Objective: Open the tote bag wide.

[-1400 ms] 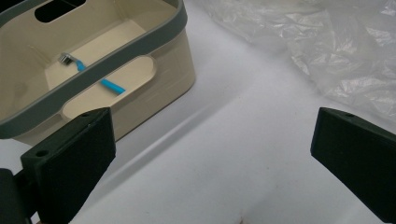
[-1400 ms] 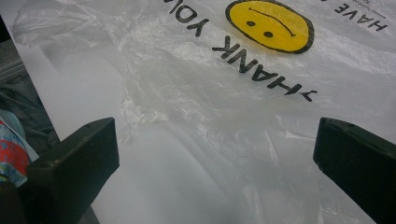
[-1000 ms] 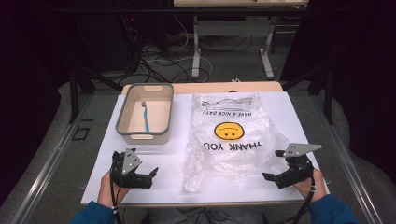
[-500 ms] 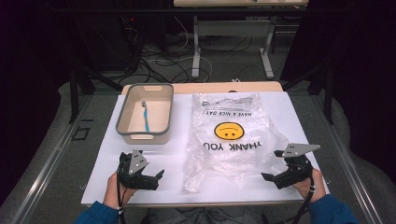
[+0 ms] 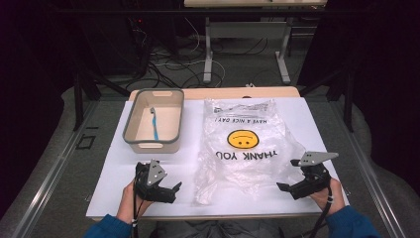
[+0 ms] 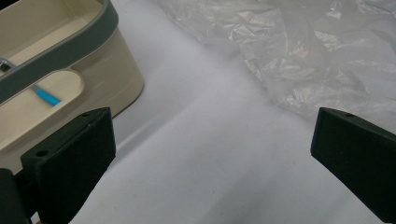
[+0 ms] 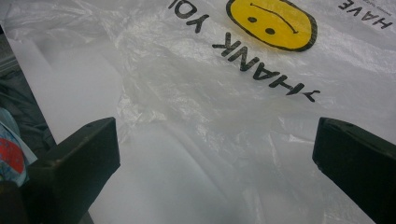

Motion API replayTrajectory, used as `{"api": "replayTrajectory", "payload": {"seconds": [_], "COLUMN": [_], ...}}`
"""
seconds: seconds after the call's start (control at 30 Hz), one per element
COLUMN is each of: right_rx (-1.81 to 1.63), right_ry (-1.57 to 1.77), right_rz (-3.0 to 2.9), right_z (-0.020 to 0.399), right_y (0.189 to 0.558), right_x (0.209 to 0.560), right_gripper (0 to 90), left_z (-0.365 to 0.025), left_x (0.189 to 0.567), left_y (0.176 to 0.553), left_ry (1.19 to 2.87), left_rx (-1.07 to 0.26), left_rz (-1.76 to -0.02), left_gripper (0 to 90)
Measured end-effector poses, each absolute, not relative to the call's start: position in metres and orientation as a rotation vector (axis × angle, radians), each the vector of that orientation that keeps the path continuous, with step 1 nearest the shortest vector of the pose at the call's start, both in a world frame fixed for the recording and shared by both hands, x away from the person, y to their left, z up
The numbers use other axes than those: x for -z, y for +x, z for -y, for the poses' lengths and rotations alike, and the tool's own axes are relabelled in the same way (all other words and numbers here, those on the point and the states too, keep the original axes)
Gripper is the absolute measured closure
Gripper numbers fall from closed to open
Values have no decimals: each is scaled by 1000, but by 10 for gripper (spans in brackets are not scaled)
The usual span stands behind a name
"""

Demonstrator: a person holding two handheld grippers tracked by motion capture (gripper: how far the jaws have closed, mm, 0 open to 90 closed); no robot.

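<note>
Two tools — left tool (image 5: 171, 190) and right tool (image 5: 285, 187), both gaping wide (holding nothing) — flanked a bag (image 5: 245, 148) lying on the bench (image 5: 119, 173).

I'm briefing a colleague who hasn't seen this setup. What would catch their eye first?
First, the crinkled clear plastic bag with a yellow smiley face and THANK YOU print, lying flat mid-table. To its left stands a beige plastic bin with a grey rim, a blue toothbrush inside. Near the front edge, the left tongs and right tongs flank the bag, both open.
</note>
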State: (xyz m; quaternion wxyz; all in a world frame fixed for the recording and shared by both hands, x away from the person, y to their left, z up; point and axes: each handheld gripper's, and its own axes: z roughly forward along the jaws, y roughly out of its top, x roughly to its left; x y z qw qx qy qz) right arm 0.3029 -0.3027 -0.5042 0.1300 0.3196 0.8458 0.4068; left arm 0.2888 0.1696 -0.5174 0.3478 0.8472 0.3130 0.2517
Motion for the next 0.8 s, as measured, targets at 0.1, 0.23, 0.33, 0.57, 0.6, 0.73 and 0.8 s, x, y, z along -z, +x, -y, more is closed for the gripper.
{"api": "replayTrajectory", "payload": {"seconds": [0.1,0.23,0.33,0.57,0.6,0.73,0.8], "right_rx": [-1165,-1155,-1144,-1126,-1122,-1093,-1092], "right_ry": [934,942,951,971,971,990,994], "right_rz": [-2466,-2476,-2482,-2491,-2492,-2501,-2500], "right_z": [302,301,301,299,299,300,300], "right_y": [304,307,308,311,312,313,314], "right_x": [505,507,508,511,512,513,514], "right_gripper": [3,3,3,4,5,7,8], "left_z": [-163,-156,-149,-132,-131,-125,-123], "left_x": [519,520,520,522,522,524,523], "left_y": [288,288,288,286,287,288,288], "left_ry": [2204,2223,2225,2253,2264,2259,2256], "left_rx": [-639,-633,-632,-608,-598,-573,-574], "left_rz": [-802,-783,-771,-736,-727,-726,-729], "left_gripper": [2,2,2,2,3,3,3]}}
